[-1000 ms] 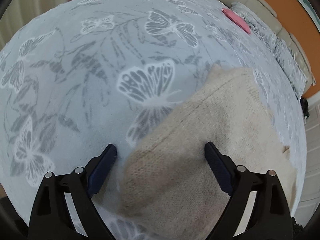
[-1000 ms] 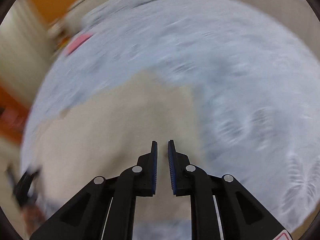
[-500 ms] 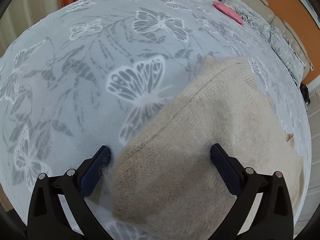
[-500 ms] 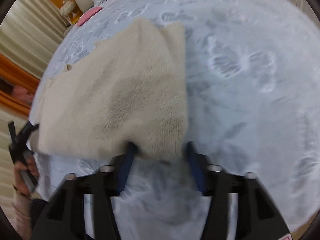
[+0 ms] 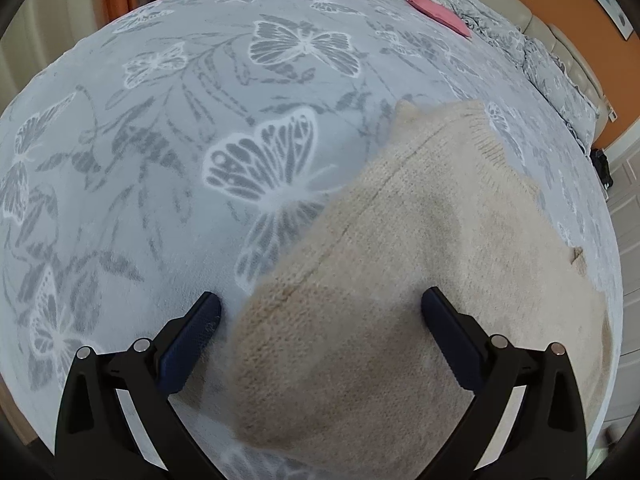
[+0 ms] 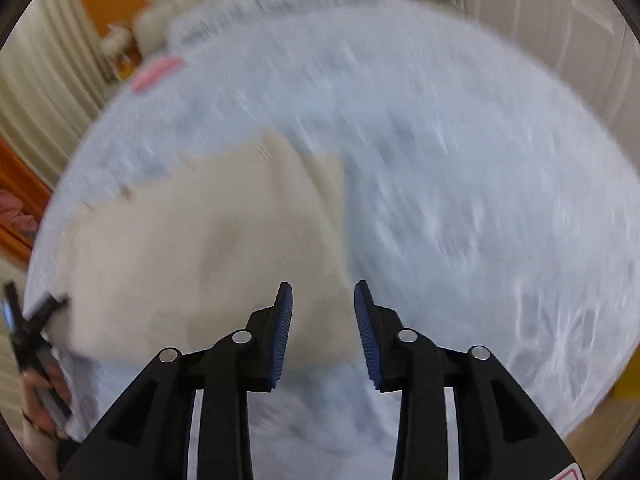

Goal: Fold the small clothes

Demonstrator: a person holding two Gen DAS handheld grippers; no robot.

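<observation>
A beige knitted garment (image 5: 408, 264) lies folded on a pale blue bedspread with a butterfly print (image 5: 168, 128). My left gripper (image 5: 320, 312) is open, its two fingers straddling the garment's near left corner, holding nothing. In the right wrist view, which is motion-blurred, the garment (image 6: 208, 240) lies ahead and to the left. My right gripper (image 6: 323, 308) is open and empty above the garment's near right corner. The left gripper also shows at the far left edge of the right wrist view (image 6: 28, 328).
A pink flat item (image 5: 438, 14) lies far back on the bed, near grey patterned pillows (image 5: 556, 68) and a beige headboard. Curtains hang at the left. The bed edge and floor show at the right (image 6: 600, 432).
My right gripper went from shut to open, dipped to the garment's near corner, then pulled back up. My left gripper stayed open and moved slightly forward over the garment's corner.
</observation>
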